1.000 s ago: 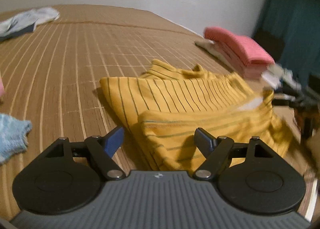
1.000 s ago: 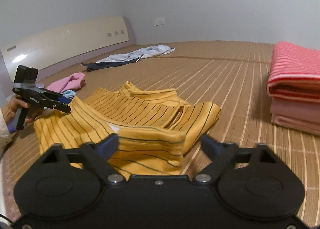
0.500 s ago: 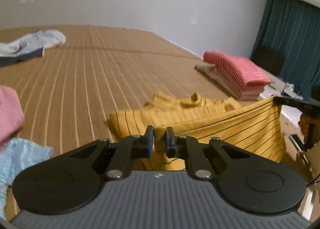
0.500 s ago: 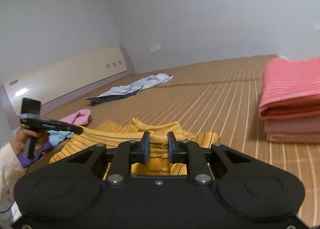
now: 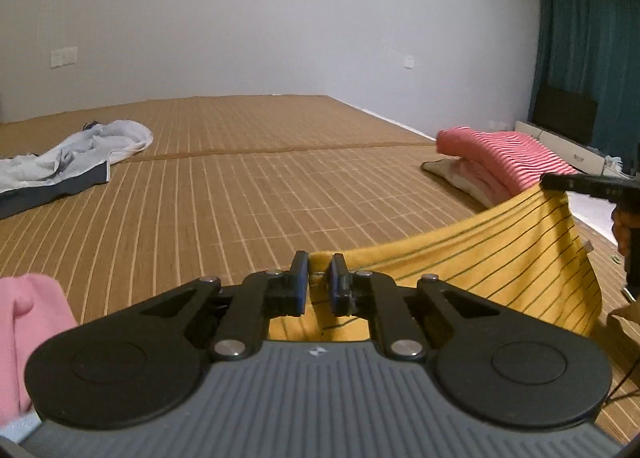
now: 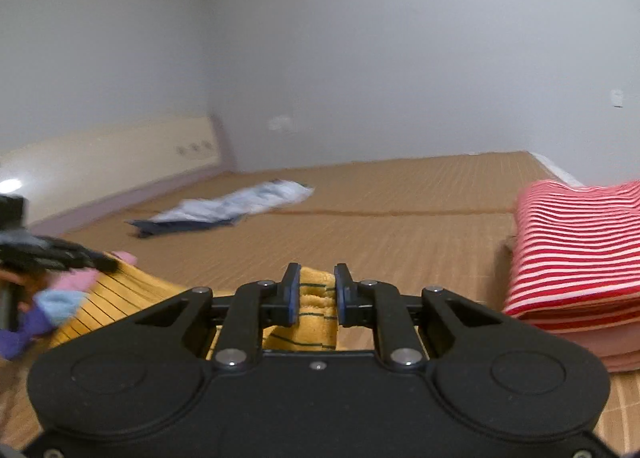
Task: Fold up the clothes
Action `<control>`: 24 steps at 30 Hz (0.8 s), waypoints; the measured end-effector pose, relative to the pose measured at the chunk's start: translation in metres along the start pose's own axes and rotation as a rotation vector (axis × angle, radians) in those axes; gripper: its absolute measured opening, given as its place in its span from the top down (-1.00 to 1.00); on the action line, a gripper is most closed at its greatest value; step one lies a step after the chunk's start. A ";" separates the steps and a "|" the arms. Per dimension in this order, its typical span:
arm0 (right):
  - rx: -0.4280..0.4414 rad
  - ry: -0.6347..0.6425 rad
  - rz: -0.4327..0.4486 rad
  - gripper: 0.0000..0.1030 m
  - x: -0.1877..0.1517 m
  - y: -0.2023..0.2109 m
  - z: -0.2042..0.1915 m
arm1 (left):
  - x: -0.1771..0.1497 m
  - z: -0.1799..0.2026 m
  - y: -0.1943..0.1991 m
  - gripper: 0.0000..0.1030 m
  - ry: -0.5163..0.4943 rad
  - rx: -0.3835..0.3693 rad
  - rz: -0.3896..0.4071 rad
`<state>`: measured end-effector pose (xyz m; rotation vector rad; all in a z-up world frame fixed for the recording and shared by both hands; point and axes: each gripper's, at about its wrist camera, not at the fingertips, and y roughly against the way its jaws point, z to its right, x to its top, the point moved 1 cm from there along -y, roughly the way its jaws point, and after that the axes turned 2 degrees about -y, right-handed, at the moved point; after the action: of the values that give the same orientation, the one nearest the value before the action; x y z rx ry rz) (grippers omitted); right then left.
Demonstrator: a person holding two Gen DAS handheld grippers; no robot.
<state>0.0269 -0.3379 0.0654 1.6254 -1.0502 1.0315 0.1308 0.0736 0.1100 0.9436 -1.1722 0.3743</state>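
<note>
Left gripper [image 5: 318, 278]: my jaws have just clamped the shirt [image 5: 500, 254] hem.
Right gripper [image 6: 316, 294]: jaws just pinched it too.
Change: shirt lifted off mat [image 5: 240, 186]; fold can start.

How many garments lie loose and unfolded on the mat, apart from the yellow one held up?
3, maybe more hidden: a white-and-navy garment far back on the mat, and a pink one with a light blue one under it by the left tool.
</note>
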 end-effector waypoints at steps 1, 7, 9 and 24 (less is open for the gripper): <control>-0.020 -0.009 -0.017 0.64 -0.004 -0.012 0.006 | -0.001 -0.006 -0.010 0.75 0.015 -0.007 -0.012; -0.125 -0.012 -0.199 0.19 -0.050 -0.078 0.029 | -0.037 -0.021 -0.059 0.41 0.008 0.066 -0.084; -0.160 0.033 -0.182 0.01 -0.051 -0.073 0.028 | -0.044 -0.023 -0.056 -0.10 0.003 0.130 -0.050; 0.189 0.282 -0.225 -0.31 -0.058 -0.045 -0.084 | -0.040 0.117 -0.049 -0.57 -0.182 0.260 -0.140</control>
<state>0.0394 -0.2371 0.0187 1.6445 -0.5834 1.1926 0.0775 -0.0380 0.0620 1.3015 -1.2326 0.3375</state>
